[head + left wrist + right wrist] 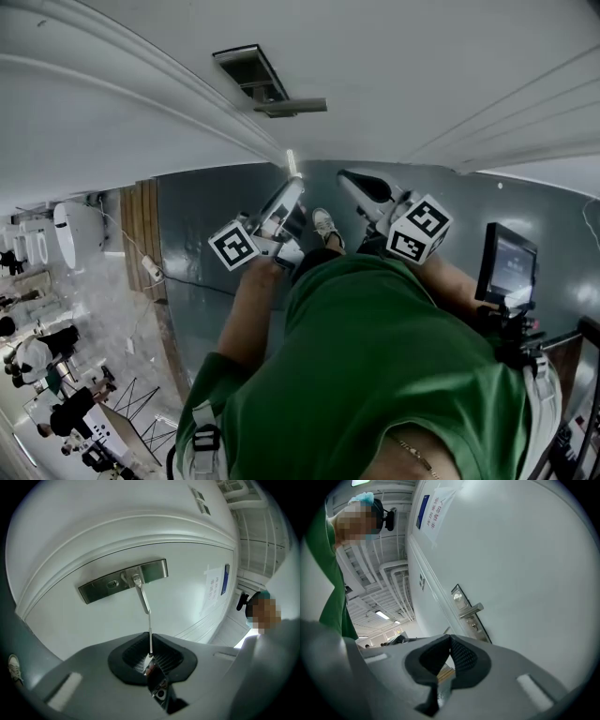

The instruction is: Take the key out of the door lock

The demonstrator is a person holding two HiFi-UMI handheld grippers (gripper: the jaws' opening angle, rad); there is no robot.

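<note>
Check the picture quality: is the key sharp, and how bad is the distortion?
Left gripper view: key thin but sharp against the evenly lit door, black vignette at corners. Right gripper view: lock plate crisp, strong fisheye bend. Head view: door lines bow.

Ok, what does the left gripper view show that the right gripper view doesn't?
Only the left gripper view: the key, clamped in the left hand-held gripper, clear of the lock plate. Only the right gripper view: the right hand-held gripper, shut on nothing, and ceiling lights. Both: the door, lock plate, handle and notice.
</note>
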